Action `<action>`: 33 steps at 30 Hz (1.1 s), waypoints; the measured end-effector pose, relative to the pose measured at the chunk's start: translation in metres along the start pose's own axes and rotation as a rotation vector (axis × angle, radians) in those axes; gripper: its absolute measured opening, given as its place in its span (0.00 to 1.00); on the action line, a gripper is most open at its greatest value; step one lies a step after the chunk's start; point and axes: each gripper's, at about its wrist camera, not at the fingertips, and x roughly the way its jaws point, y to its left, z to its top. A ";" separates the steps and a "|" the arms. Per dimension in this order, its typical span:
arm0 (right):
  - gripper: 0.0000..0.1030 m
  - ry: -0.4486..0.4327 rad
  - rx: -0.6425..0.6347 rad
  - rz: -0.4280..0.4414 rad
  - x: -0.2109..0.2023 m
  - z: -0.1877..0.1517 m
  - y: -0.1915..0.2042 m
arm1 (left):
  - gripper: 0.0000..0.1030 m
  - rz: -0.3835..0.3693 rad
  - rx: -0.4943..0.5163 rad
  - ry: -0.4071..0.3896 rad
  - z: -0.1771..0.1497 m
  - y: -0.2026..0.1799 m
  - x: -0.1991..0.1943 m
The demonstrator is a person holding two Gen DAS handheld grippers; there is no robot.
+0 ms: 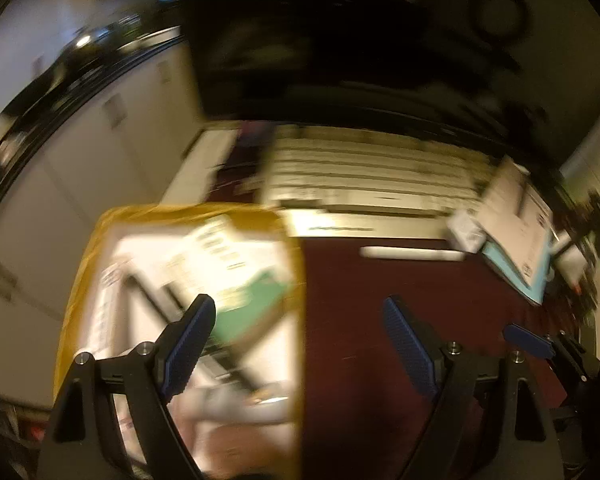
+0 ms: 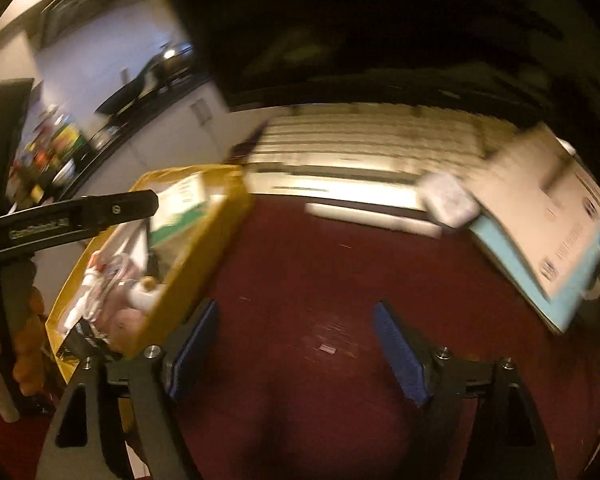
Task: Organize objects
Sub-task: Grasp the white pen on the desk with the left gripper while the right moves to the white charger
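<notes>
Both frames blurred. Left hand-held gripper (image 1: pixel 300 320) wide open, nothing between its pads, over the yellow box's (image 1: pixel 80 280) right edge. Right hand-held gripper (image 2: pixel 296 324) also spread, empty, above bare maroon tabletop (image 2: pixel 320 272). Box (image 2: pixel 220 224) of mixed items at tabletop's left; white keyboard (image 2: pixel 360 144) behind.

A dark maroon tabletop (image 2: pixel 300 280) is stretching across both views, white cabinet fronts (image 1: pixel 80 152) are standing off to its left, and a black countertop edge (image 2: pixel 140 96) is running above them.
</notes>
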 end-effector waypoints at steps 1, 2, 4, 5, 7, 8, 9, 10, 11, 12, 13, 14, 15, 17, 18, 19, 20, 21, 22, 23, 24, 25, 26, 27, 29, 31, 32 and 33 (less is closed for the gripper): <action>0.82 -0.003 0.019 -0.011 -0.004 -0.002 -0.009 | 0.82 -0.012 0.038 0.000 0.004 -0.015 0.004; 0.82 -0.007 0.043 -0.023 -0.009 -0.005 -0.020 | 0.82 -0.022 0.080 0.006 0.008 -0.031 0.011; 0.82 -0.012 0.070 -0.032 -0.015 -0.009 -0.034 | 0.82 -0.031 0.136 0.029 0.016 -0.053 0.027; 0.82 -0.014 0.081 -0.038 -0.017 -0.011 -0.039 | 0.82 -0.049 0.176 0.048 0.019 -0.065 0.039; 0.82 -0.021 0.099 -0.047 -0.021 -0.014 -0.047 | 0.82 -0.080 0.240 0.071 0.022 -0.084 0.056; 0.82 -0.023 0.106 -0.047 -0.023 -0.015 -0.050 | 0.82 -0.082 0.276 0.074 0.023 -0.091 0.066; 0.82 -0.024 0.111 -0.048 -0.025 -0.016 -0.052 | 0.82 -0.073 0.320 0.077 0.025 -0.101 0.076; 0.82 -0.025 0.114 -0.049 -0.026 -0.016 -0.055 | 0.82 -0.068 0.351 0.084 0.025 -0.107 0.085; 0.82 -0.025 0.115 -0.049 -0.025 -0.016 -0.057 | 0.82 -0.066 0.374 0.099 0.026 -0.113 0.094; 0.82 -0.025 0.115 -0.048 -0.026 -0.016 -0.058 | 0.82 -0.070 0.382 0.113 0.026 -0.115 0.100; 0.82 -0.025 0.114 -0.047 -0.025 -0.016 -0.057 | 0.82 -0.078 0.389 0.123 0.027 -0.117 0.104; 0.82 -0.024 0.114 -0.047 -0.025 -0.016 -0.058 | 0.82 -0.092 0.402 0.132 0.028 -0.119 0.109; 0.82 -0.023 0.114 -0.047 -0.024 -0.015 -0.057 | 0.82 -0.098 0.411 0.138 0.028 -0.121 0.113; 0.82 -0.019 0.117 -0.045 -0.022 -0.013 -0.058 | 0.82 -0.094 0.436 0.152 0.029 -0.124 0.121; 0.82 -0.017 0.119 -0.045 -0.021 -0.013 -0.058 | 0.82 -0.086 0.450 0.164 0.029 -0.125 0.126; 0.82 -0.014 0.119 -0.045 -0.020 -0.012 -0.058 | 0.82 -0.080 0.461 0.171 0.029 -0.126 0.129; 0.82 -0.013 0.119 -0.044 -0.018 -0.012 -0.059 | 0.82 -0.072 0.478 0.177 0.029 -0.127 0.133; 0.82 -0.011 0.120 -0.043 -0.018 -0.012 -0.059 | 0.82 -0.068 0.488 0.178 0.029 -0.128 0.135; 0.82 -0.008 0.121 -0.042 -0.017 -0.012 -0.059 | 0.82 -0.064 0.501 0.178 0.029 -0.128 0.137; 0.82 -0.003 0.120 -0.039 -0.015 -0.012 -0.058 | 0.82 -0.063 0.513 0.179 0.030 -0.129 0.139; 0.82 -0.001 0.120 -0.038 -0.015 -0.012 -0.058 | 0.82 -0.060 0.527 0.180 0.031 -0.129 0.142; 0.82 0.000 0.120 -0.038 -0.015 -0.012 -0.058 | 0.83 -0.061 0.533 0.181 0.032 -0.128 0.143; 0.82 0.001 0.119 -0.040 -0.015 -0.012 -0.058 | 0.82 -0.078 0.537 0.179 0.033 -0.128 0.145; 0.82 0.001 0.120 -0.041 -0.015 -0.012 -0.058 | 0.83 -0.086 0.539 0.179 0.035 -0.127 0.146; 0.82 0.005 0.122 -0.044 -0.015 -0.013 -0.059 | 0.83 -0.104 0.538 0.183 0.037 -0.126 0.147; 0.82 0.007 0.126 -0.048 -0.015 -0.014 -0.060 | 0.81 -0.121 0.528 0.190 0.037 -0.124 0.148; 0.82 0.007 0.128 -0.050 -0.015 -0.014 -0.060 | 0.74 -0.147 0.518 0.199 0.036 -0.122 0.147; 0.82 0.007 0.130 -0.051 -0.015 -0.014 -0.061 | 0.66 -0.165 0.514 0.204 0.035 -0.122 0.145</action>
